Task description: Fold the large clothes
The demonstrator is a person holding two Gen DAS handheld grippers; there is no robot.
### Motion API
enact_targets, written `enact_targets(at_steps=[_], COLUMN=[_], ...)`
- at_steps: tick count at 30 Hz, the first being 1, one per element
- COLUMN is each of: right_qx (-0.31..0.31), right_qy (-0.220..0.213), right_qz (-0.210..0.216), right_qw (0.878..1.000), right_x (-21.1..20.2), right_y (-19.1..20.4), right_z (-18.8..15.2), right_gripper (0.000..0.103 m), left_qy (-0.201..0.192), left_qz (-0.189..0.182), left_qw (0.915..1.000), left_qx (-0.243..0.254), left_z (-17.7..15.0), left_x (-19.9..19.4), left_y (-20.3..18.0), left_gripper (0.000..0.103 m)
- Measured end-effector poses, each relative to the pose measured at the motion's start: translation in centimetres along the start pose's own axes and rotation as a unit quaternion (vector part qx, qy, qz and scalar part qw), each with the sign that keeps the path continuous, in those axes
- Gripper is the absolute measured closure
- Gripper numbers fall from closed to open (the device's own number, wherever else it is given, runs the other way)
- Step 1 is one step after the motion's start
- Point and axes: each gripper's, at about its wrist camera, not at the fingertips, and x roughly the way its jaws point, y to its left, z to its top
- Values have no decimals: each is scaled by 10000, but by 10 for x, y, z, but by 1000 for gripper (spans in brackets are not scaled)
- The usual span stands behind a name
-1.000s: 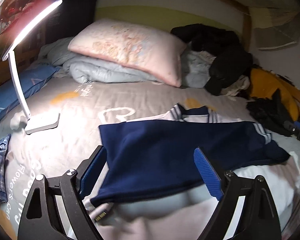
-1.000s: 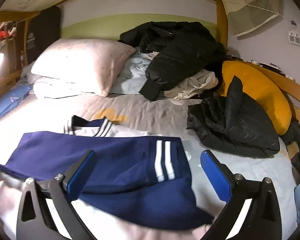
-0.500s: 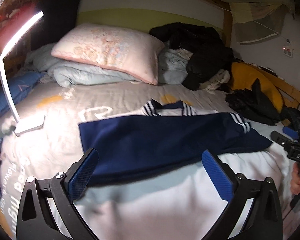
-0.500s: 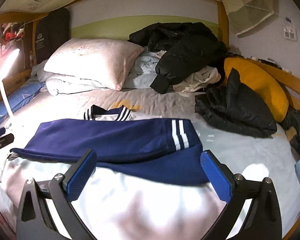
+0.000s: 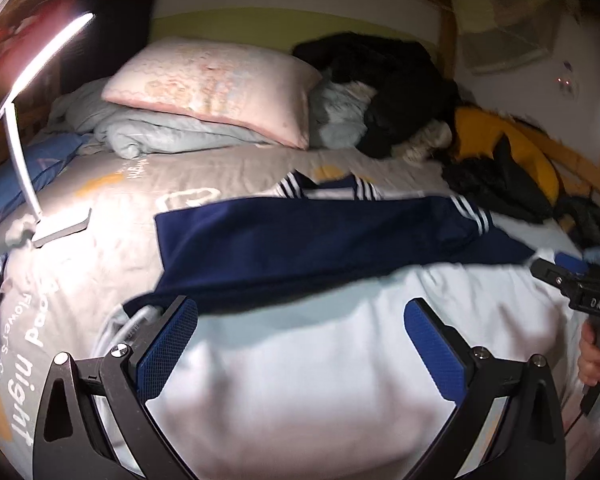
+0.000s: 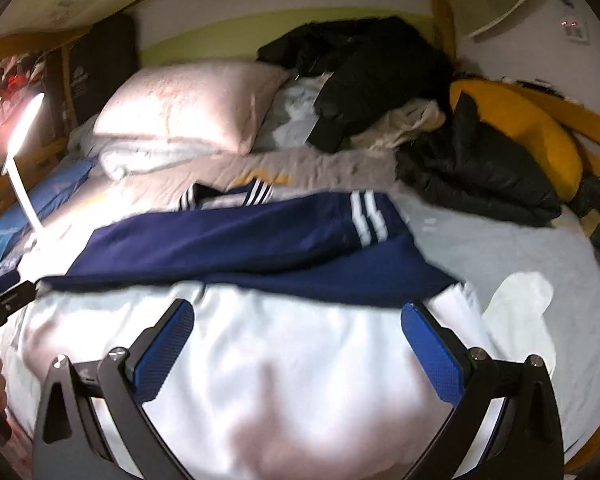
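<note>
Jaws of the left gripper (image 5: 300,344) and right gripper (image 6: 298,344) are held wide and empty over the white-and-navy garment (image 5: 320,360) spread crosswise on the bed (image 5: 112,184) — its near white hem lies just ahead of both, left end nearer the left.
</note>
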Motion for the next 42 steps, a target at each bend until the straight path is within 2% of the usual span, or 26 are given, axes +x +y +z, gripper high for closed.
enact_targets(at_steps=[3,12,15,19,24,27,29,33,35,38,42], right_qx=[-235,-543,-479,-604,-859,-604,-408,-190,-132,-129,56], right_qy=[81,574,725,1058,1230,1284,1384,1166,1028,835,846], right_qz=[-77,-117,-163,39,-72,-113,-365,-540,-446,-347,-276], right_qw=[9997,9968,9961,9925,9887,9898,9889,9915,9936,9958,9960], right_x=[1,12,17,23,28,23,16,-11,-23,-36,-34], right_y=[8,22,21,24,35,33,30,27,27,28,22], right_z=[-10,-31,-32,-36,-41,-34,-29,-15,-8,0,2], right_gripper=[0,0,0,0,0,0,0,0,0,0,0], left_qy=[98,599,733,964,1306,1312,1269,1186,1203,1251,1416], left_qz=[-26,-388,-294,-317,-164,-8,-22,181,218,20,-154], left_qw=[9996,9960,9953,9923,9868,9882,9899,9913,9906,9902,9881], left_qx=[281,531,563,703,941,793,632,546,605,615,583], left_z=[-10,-40,-43,-50,-65,-64,-61,-56,-55,-59,-63], left_x=[1,14,15,14,29,31,28,25,24,20,27], left_y=[-15,-43,-45,-47,-55,-51,-45,-39,-40,-44,-47], left_gripper=[0,0,0,0,0,0,0,0,0,0,0])
